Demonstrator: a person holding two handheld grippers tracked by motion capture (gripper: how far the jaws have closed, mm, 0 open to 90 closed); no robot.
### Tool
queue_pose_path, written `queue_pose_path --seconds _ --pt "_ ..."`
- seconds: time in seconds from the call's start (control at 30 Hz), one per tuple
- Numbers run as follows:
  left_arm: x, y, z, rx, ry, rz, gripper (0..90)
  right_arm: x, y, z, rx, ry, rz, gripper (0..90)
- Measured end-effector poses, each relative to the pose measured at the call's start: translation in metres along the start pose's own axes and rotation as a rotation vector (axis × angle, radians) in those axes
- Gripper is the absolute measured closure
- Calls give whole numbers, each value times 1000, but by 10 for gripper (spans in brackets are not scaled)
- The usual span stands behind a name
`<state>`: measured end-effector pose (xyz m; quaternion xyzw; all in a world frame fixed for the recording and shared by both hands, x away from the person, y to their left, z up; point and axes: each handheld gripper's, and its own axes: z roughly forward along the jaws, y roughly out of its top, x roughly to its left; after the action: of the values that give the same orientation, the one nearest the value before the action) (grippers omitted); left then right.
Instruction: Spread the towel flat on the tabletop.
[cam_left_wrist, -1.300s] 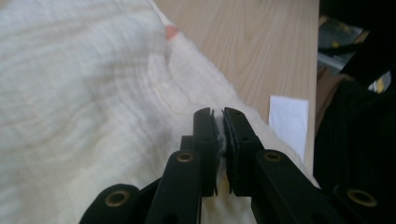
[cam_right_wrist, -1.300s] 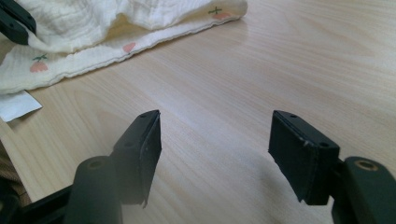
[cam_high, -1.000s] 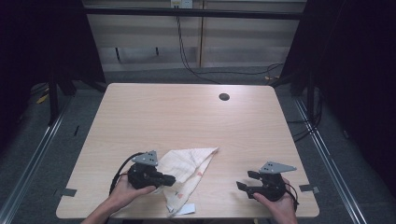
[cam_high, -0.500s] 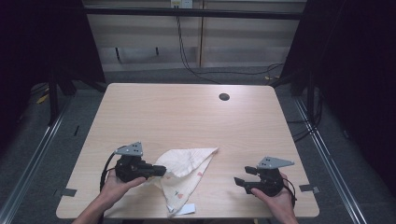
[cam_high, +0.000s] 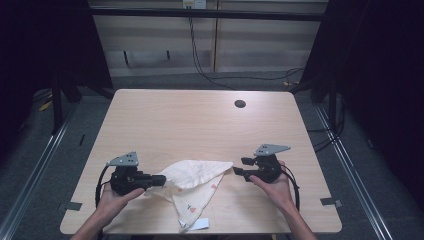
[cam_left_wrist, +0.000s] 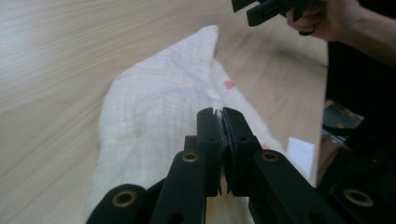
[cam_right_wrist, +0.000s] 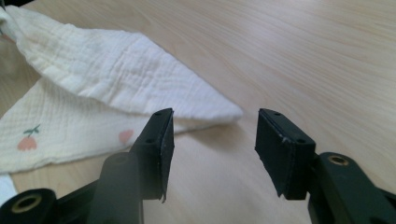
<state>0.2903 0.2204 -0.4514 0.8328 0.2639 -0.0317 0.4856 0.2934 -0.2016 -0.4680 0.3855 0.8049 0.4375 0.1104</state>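
Cloth (cam_high: 192, 181) lies on the table (cam_high: 200, 125), pinched by the left gripper (cam_high: 159, 179), seemingly at its edge, while the right gripper (cam_high: 239, 166), jaws apart and just closing, holds nothing.

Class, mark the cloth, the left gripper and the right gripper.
cloth (cam_high: 197, 176), high view, middle of its folded upper layer.
left gripper (cam_left_wrist: 223, 122), left gripper view, tips of its shut jaws.
right gripper (cam_right_wrist: 214, 140), right gripper view, gap midway between its fingertips.

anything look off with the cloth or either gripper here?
Nothing damaged or spilled. The cloth lies rumpled and folded over itself, its near end reaching the table edge. The left gripper is shut on a cloth fold; the right gripper, jaws apart and just been closing, sits at the cloth's pointed corner, nothing between them.
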Motion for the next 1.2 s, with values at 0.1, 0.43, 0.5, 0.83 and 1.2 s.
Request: queue_pose_path --seconds 0.1,0.43,0.5,0.83,1.2 --pt "5 0 -2 -10 7 -10 866 -5 2 12 24 12 -16 504" --pt "10 -6 0 17 23 -22 865 -6 4 32 29 43 -94 590" --pt "12 -8 0 19 28 -24 865 -6 7 34 19 57 -104 585" --pt "14 -14 3 35 16 -30 859 3 -6 55 118 90 -165 530" --pt "9 -15 14 95 -16 -3 817 16 -10 50 135 66 -232 774"
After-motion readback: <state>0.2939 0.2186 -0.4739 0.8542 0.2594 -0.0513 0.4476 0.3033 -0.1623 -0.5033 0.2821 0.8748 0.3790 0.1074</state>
